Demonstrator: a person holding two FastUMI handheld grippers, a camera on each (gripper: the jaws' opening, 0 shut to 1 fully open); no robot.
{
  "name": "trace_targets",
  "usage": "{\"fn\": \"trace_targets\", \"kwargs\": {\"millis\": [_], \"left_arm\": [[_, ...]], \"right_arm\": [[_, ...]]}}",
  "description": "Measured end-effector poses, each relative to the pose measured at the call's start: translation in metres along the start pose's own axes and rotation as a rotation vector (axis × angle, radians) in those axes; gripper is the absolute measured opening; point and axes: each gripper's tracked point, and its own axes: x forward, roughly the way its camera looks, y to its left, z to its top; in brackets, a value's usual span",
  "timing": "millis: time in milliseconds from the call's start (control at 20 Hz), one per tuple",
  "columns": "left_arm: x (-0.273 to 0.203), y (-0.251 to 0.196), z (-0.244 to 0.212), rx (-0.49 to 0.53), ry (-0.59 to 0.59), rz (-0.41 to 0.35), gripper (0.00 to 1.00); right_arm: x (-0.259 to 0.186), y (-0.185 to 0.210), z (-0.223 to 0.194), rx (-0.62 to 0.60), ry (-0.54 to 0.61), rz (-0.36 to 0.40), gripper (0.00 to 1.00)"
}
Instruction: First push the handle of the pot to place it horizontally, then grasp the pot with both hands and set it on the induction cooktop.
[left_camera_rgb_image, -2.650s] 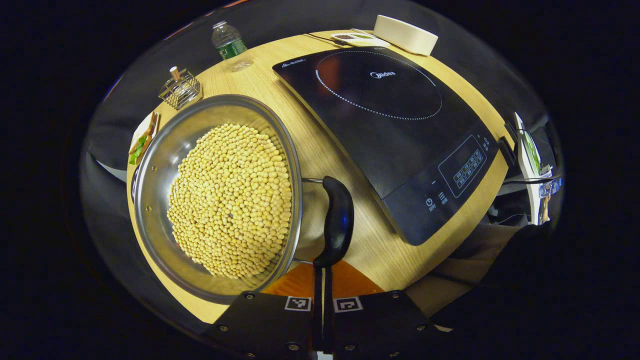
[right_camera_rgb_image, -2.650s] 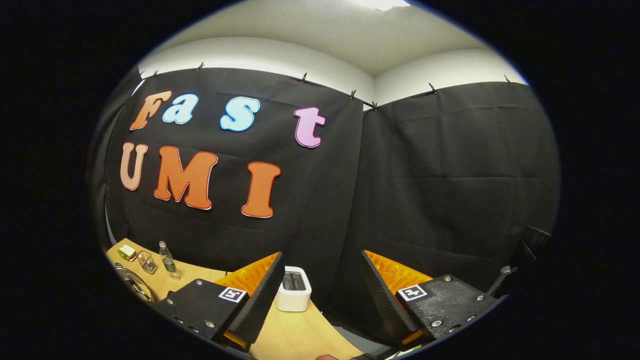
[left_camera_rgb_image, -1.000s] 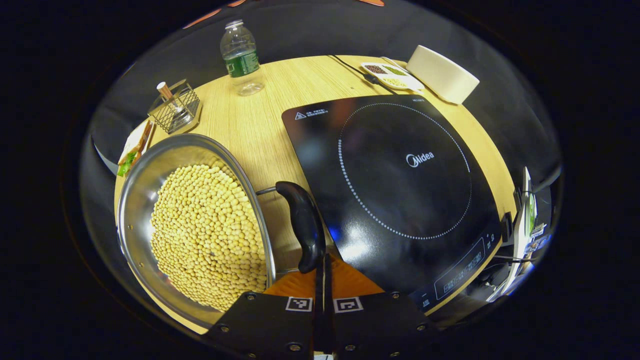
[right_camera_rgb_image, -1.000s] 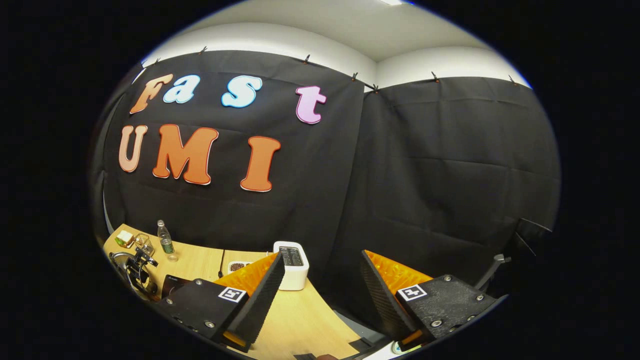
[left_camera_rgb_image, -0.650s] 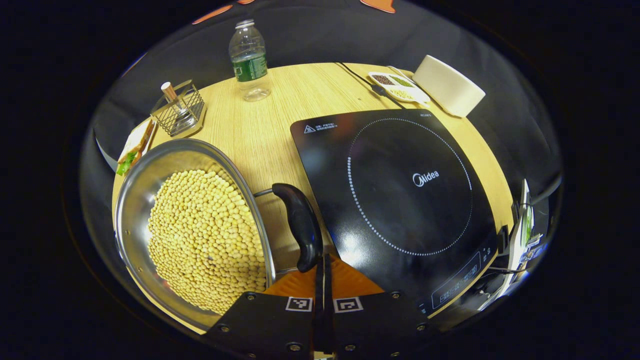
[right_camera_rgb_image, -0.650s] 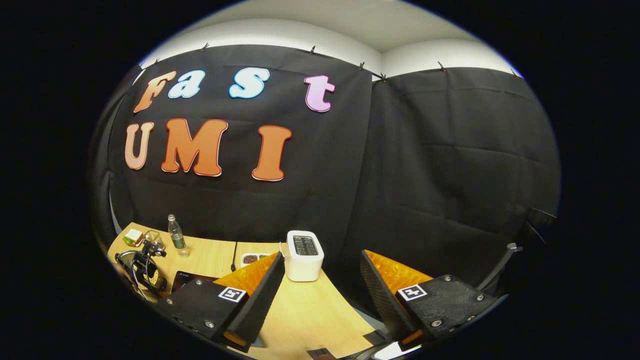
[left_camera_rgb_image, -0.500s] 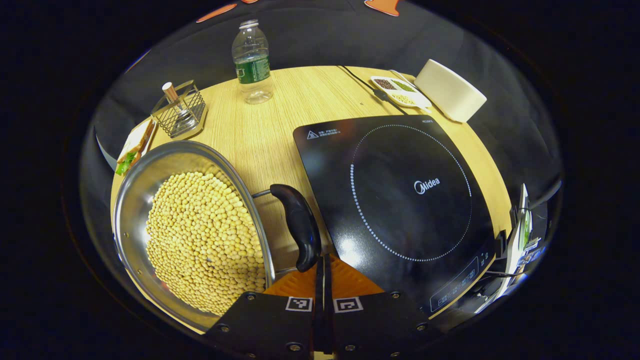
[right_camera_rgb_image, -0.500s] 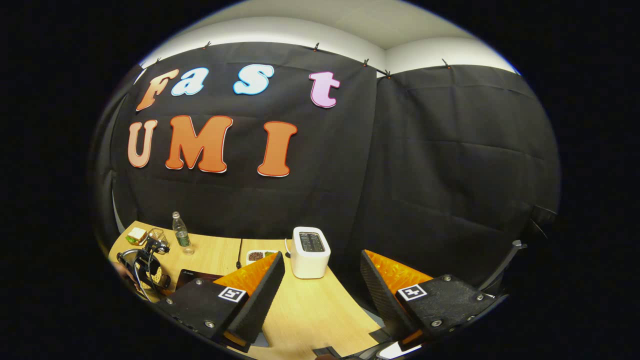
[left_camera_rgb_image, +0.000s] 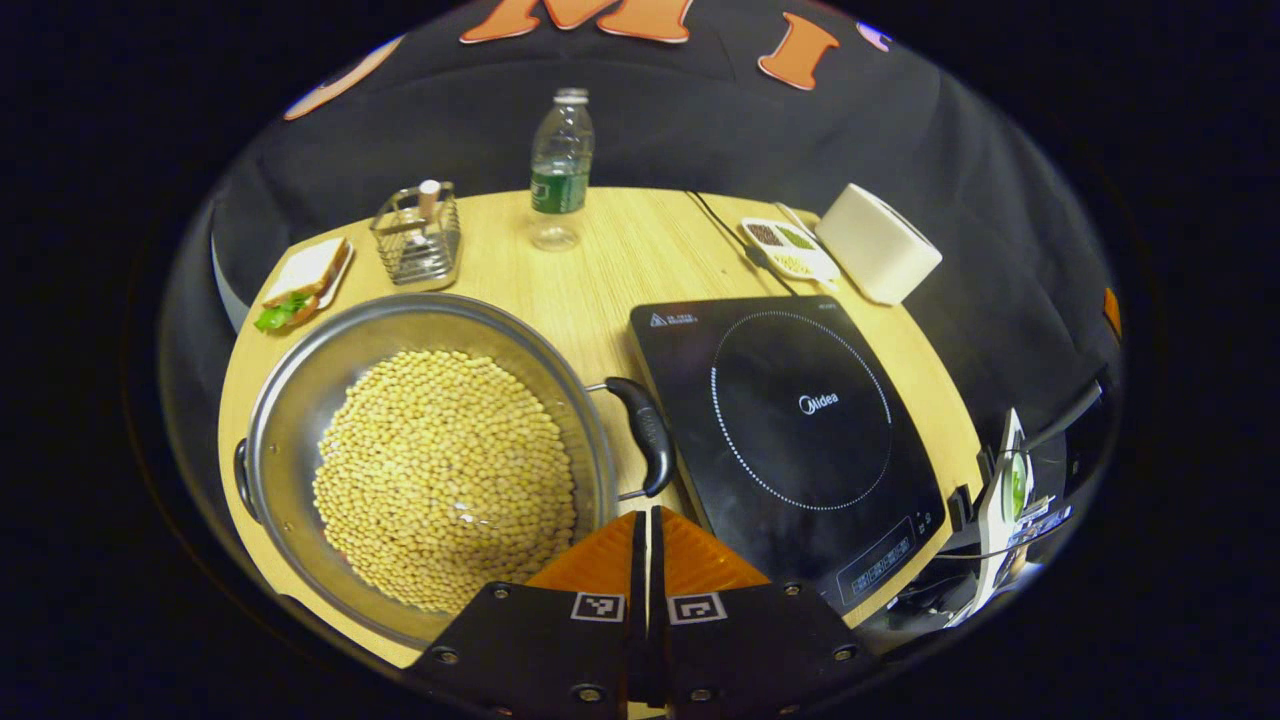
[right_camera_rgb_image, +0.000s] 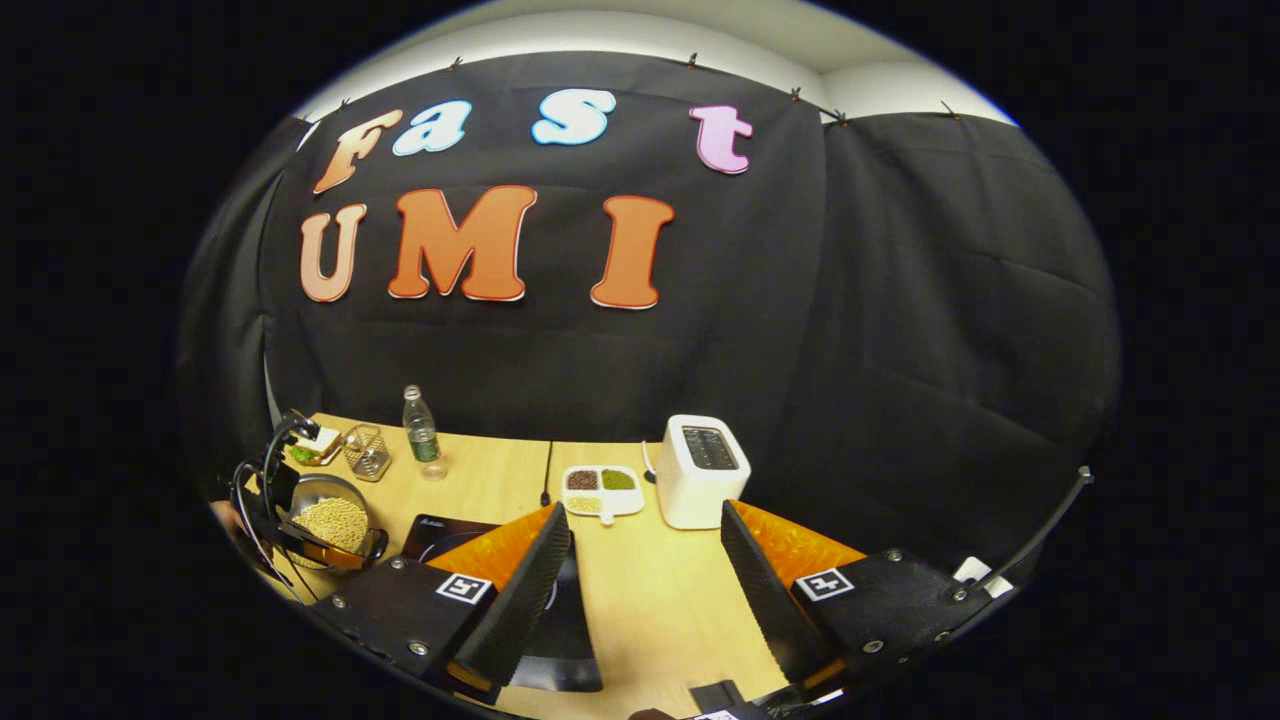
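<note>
Now, as it stood:
Pot: the steel pot (left_camera_rgb_image: 300, 400), full of yellow beans (left_camera_rgb_image: 445, 470), sat on the wooden table (left_camera_rgb_image: 620, 260), left of the cooktop and not on it.
Handle: its black handle (left_camera_rgb_image: 647, 445) stuck out on the side facing the cooktop, close to the cooktop's edge.
Cooktop: the black cooktop (left_camera_rgb_image: 800, 440) lay flat with nothing on it.
Left gripper: the left gripper (left_camera_rgb_image: 647, 520) hung just short of the handle, fingers closed together, gripping nothing.
Right gripper: the right gripper (right_camera_rgb_image: 645, 560) was held high over the near table edge, fingers spread wide, holding nothing.
Back of table: a bottle (left_camera_rgb_image: 558, 170), a wire rack (left_camera_rgb_image: 418, 235), a sandwich (left_camera_rgb_image: 300, 290), a dish (left_camera_rgb_image: 790, 250) and a white toaster (right_camera_rgb_image: 703, 470).
</note>
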Motion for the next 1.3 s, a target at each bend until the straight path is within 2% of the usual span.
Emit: {"fn": "trace_targets", "kwargs": {"millis": [300,400,500,550,600,700,750,800,850,950,1050,1300], "left_arm": [[-0.057,0.099,0.008,0.009,-0.095,0.202,0.01],[-0.074,0.126,0.004,0.011,-0.105,0.241,0.01],[-0.086,0.154,-0.001,-0.003,-0.108,0.284,0.07],[-0.092,0.168,-0.004,-0.011,-0.109,0.306,0.22],[-0.095,0.183,-0.009,-0.019,-0.107,0.332,0.3],[-0.099,0.207,-0.016,-0.047,-0.102,0.364,0.36],[-0.101,0.216,-0.02,-0.064,-0.101,0.371,0.47],[-0.102,0.225,-0.021,-0.08,-0.103,0.374,0.5],[-0.104,0.233,-0.022,-0.094,-0.107,0.376,0.59],[-0.106,0.24,-0.02,-0.114,-0.137,0.356,0.7],[-0.102,0.241,-0.018,-0.124,-0.149,0.332,0.94],[-0.093,0.272,-0.015,-0.106,-0.132,0.386,0.93]], "right_arm": [[0.035,0.111,-0.036,0.002,0.121,0.193,0.95],[0.044,0.147,-0.044,-0.014,0.148,0.243,0.95],[0.053,0.184,-0.05,-0.034,0.177,0.286,0.95],[0.056,0.2,-0.055,-0.043,0.194,0.306,0.95],[0.059,0.217,-0.061,-0.052,0.212,0.328,0.95],[0.065,0.248,-0.074,-0.077,0.257,0.37,0.95],[0.07,0.264,-0.083,-0.091,0.283,0.386,0.95],[0.074,0.275,-0.092,-0.1,0.313,0.399,0.95],[0.076,0.286,-0.102,-0.105,0.348,0.412,0.95],[0.083,0.31,-0.115,-0.095,0.402,0.441,0.95],[0.094,0.331,-0.129,-0.097,0.446,0.45,0.95],[0.108,0.361,-0.17,-0.146,0.57,0.451,0.93]]}}
